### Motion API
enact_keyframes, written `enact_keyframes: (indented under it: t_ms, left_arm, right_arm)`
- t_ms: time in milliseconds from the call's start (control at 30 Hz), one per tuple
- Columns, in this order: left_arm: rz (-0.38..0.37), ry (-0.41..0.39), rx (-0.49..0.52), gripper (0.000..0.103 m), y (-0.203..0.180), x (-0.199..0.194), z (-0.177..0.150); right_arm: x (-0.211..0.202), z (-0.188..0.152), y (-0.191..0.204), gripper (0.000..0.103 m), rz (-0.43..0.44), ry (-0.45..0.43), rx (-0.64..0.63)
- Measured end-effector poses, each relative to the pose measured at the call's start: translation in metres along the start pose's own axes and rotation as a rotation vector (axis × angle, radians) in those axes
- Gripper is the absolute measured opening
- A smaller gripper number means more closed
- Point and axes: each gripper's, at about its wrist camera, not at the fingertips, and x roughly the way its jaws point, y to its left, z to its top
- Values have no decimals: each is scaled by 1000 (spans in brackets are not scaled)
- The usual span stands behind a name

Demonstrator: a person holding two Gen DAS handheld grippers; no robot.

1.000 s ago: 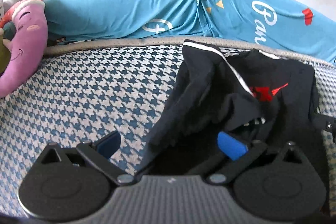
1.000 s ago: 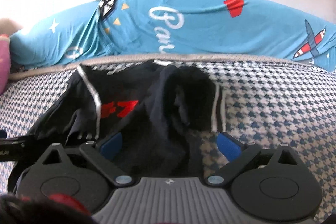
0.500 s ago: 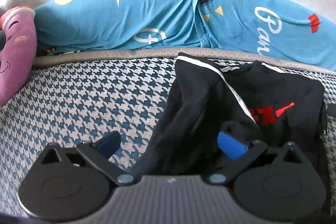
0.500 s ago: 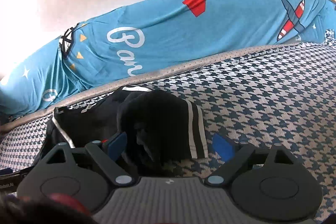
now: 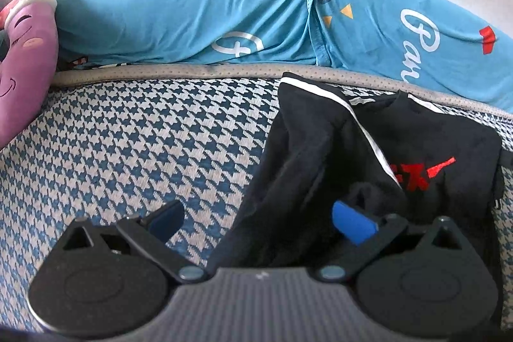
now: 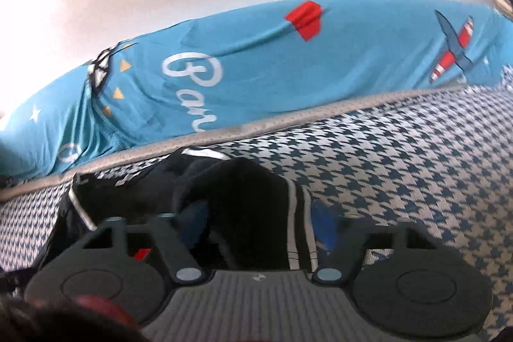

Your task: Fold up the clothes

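The houndstooth mattress (image 5: 134, 137) carries a blue printed quilt (image 5: 224, 18) along its far edge. The black T-shirt (image 5: 426, 143), crumpled, lies just before this quilt, its long axis running from near to far. It is to the right of the left gripper (image 5: 259, 217), whose fingers are spread wide. The right gripper (image 6: 259, 226) is nearer: it is narrowed around a striped sleeve, apparently pinching it.
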Motion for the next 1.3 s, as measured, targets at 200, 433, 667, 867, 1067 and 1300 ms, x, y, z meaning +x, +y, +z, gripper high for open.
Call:
enact_keyframes:
  t_ms: [200,433,667,867,1067,1300]
  left_arm:
    - [5,-12,9,103,-2,-3,0]
    - [15,-13,-13,103,4,-4,2]
    - [27,-1,-33,103,9,-3,3]
    - [30,12,-47,103,12,1,3]
    - [27,13,-46,103,11,1,3]
    - [25,16,-44,103,11,2,3]
  right_arm:
    - [-7,-1,3,12,44,-45,-78]
    - [-6,6,-19,10,36,-76,13]
    - [6,1,-28,65,30,-23,59]
    - [26,-7,-26,70,12,29,73]
    - [44,-14,-20,71,43,58,95]
    - [47,-16,-2,25,79,51,70]
